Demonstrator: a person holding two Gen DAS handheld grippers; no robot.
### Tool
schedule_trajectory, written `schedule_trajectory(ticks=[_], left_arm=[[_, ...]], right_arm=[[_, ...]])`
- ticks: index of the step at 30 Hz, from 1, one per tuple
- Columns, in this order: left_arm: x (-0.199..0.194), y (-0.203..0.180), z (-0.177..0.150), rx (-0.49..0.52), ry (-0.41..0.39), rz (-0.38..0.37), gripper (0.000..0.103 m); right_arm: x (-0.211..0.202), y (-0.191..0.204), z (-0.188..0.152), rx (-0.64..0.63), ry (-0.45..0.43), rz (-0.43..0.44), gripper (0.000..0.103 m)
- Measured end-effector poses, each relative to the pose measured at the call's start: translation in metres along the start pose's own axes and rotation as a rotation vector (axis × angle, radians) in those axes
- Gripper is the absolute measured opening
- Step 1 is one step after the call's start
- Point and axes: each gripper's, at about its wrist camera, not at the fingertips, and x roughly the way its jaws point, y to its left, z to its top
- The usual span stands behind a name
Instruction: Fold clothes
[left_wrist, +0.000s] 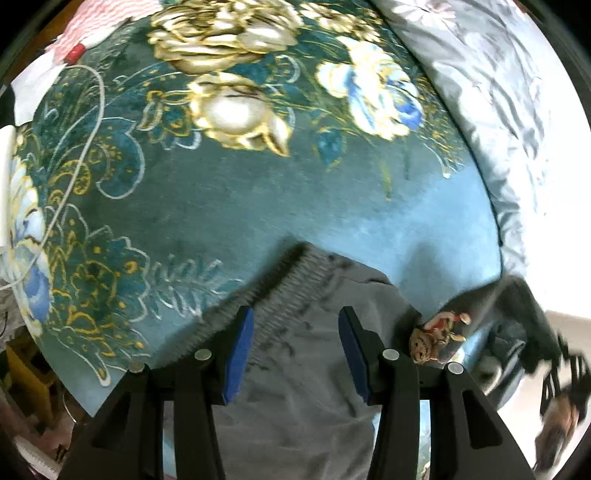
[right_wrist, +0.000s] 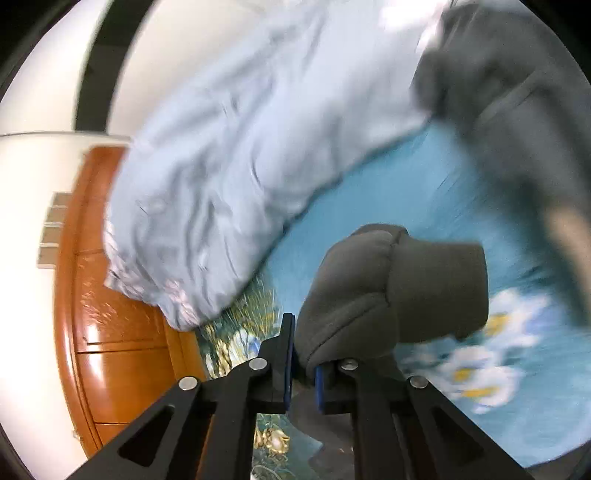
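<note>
At the far left a thin white cord (left_wrist: 94, 122) trails across the teal floral blanket (left_wrist: 229, 199) that covers the bed. On the near part of that blanket lies the grey sweatshirt (left_wrist: 314, 369), its ribbed hem (left_wrist: 273, 291) toward the left. The left gripper (left_wrist: 295, 354) hangs over the garment with its blue-padded fingers (left_wrist: 238, 354) standing apart on either side of the cloth, pressing nothing. A small embroidered figure (left_wrist: 437, 334) shows on the fabric further right. In the right wrist view, a pale grey quilt (right_wrist: 221, 177) is bunched to the left, and the right gripper (right_wrist: 303, 376) has its fingers nearly together, pinched on a sleeve cuff (right_wrist: 391, 288) of the sweatshirt, raised off the blanket. The garment looks soft, thick, light and limp; it should drape and sag, so cuffs, hem and seams probably make the firmest places to take hold.
</note>
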Motion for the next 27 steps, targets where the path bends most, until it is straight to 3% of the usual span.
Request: schedule_trajectory(ticks=[6, 10, 13, 16, 20, 27], left_arm=[[-0.006, -0.025, -0.016, 0.087, 0.016, -0.031, 0.048], [-0.007, -0.035, -0.028, 0.124, 0.025, -0.028, 0.048], [-0.008, -0.039, -0.035, 0.148, 0.036, -0.011, 0.048], [-0.014, -0.039, -0.041, 0.169, 0.034, 0.018, 0.048], [-0.02, -0.032, -0.042, 0.138, 0.034, 0.031, 0.048], [0.019, -0.06, -0.021, -0.062, 0.143, -0.14, 0.049]], right_arm=[[-0.173, -0.063, -0.02, 0.084, -0.23, -0.175, 0.009], [-0.224, -0.115, -0.042, 0.203, -0.275, -0.307, 0.009], [-0.218, -0.159, -0.045, 0.298, -0.239, -0.388, 0.009], [-0.197, -0.212, -0.034, 0.417, -0.185, -0.424, 0.009], [-0.174, -0.252, -0.019, 0.485, -0.18, -0.452, 0.009], [-0.177, -0.247, -0.02, 0.363, -0.123, -0.45, 0.009]])
